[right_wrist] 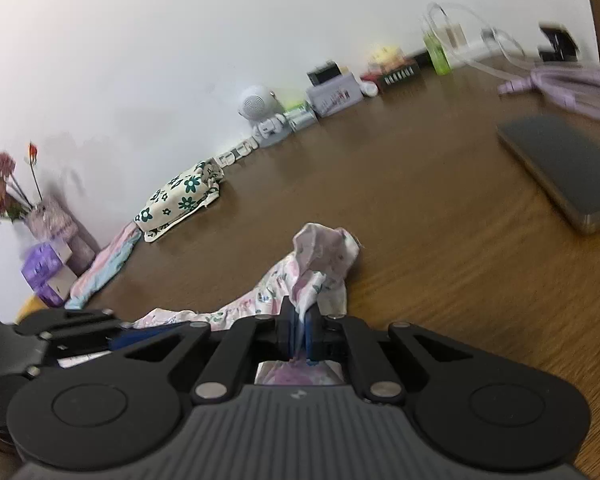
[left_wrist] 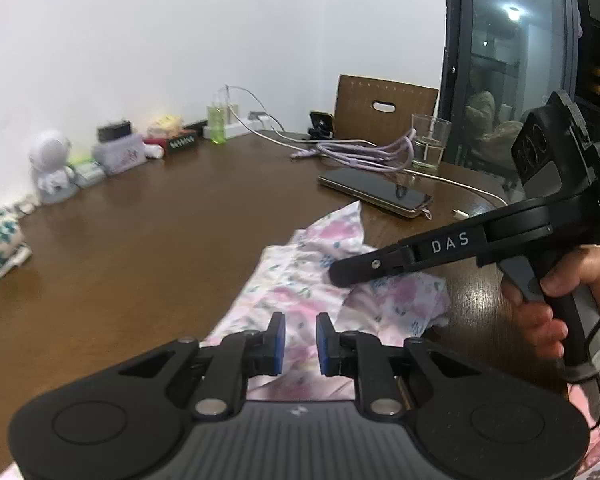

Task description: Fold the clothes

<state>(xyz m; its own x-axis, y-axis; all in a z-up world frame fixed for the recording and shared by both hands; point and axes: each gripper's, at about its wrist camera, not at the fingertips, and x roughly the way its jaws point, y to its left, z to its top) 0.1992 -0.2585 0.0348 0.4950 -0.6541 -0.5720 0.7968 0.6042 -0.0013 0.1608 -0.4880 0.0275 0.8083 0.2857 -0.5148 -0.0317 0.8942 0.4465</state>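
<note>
A crumpled white garment with pink and blue flowers (left_wrist: pixel 292 280) lies on the brown wooden table (left_wrist: pixel 140 240). My left gripper (left_wrist: pixel 301 338) hovers open just above its near part, with cloth showing between the blue pads (left_wrist: pixel 279 334). From the right, a hand (left_wrist: pixel 548 320) holds my right gripper (left_wrist: pixel 338 274), its tip down on the garment. In the right wrist view that gripper (right_wrist: pixel 300 330) is shut on a raised fold of the garment (right_wrist: pixel 324 256). The left gripper's black body (right_wrist: pixel 100 332) sits beside it on the left.
A phone (left_wrist: pixel 376 192), purple cables (left_wrist: pixel 364 152) and a glass of water (left_wrist: pixel 430 142) lie beyond the garment. Along the wall stand an astronaut figure (left_wrist: pixel 52 168), small boxes and a green bottle (left_wrist: pixel 218 124). A floral pouch (right_wrist: pixel 180 200) and a folded pink-blue cloth (right_wrist: pixel 104 268) lie at left.
</note>
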